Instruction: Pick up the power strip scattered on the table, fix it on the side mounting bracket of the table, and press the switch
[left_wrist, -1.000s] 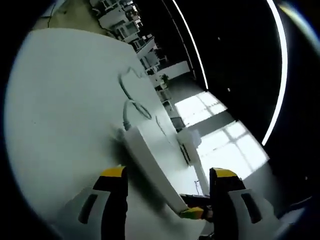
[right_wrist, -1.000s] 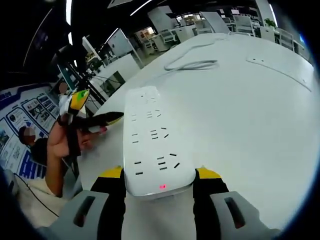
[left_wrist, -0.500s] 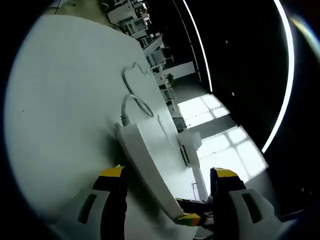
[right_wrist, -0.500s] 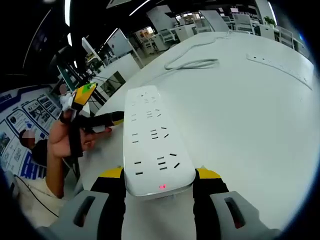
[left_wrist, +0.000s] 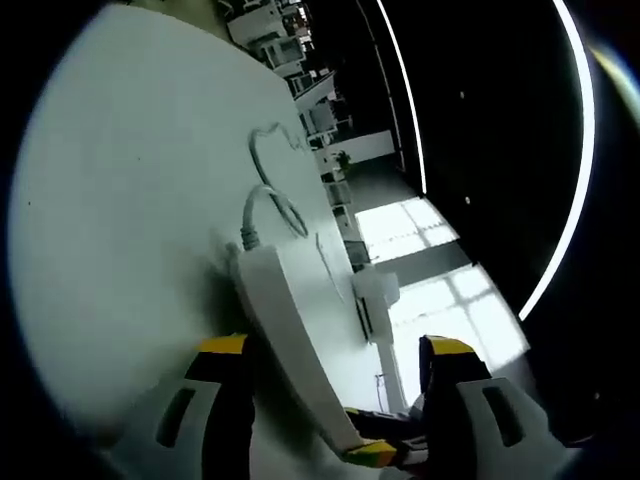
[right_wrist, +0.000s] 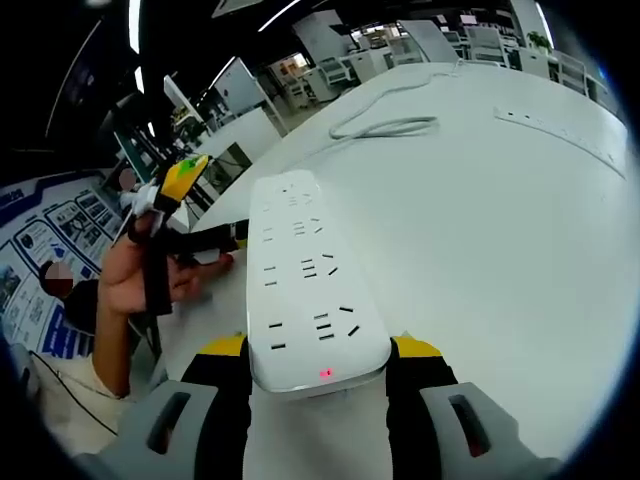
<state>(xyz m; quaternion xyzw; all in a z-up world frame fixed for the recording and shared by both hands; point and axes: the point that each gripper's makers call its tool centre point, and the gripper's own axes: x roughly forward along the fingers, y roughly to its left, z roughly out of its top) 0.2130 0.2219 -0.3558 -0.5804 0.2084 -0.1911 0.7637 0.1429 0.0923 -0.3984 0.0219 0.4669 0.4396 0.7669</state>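
Power strip (right_wrist: 305, 275) is clamped at its near end by the right tongs (right_wrist: 318, 372), probably for steadying; left tongs (left_wrist: 335, 385) are spread beside it on the worktop (right_wrist: 500, 230).

A dark ceiling (left_wrist: 480, 110) is crossed by long strip lights (left_wrist: 400, 90), and bright windows (left_wrist: 440, 300) are seen beyond the white table (left_wrist: 120, 200). Rows of white desks (right_wrist: 400, 45) are ranged across the office behind. An illustrated blue wall panel (right_wrist: 45, 240) is set at one side, below another strip light (right_wrist: 136, 22).
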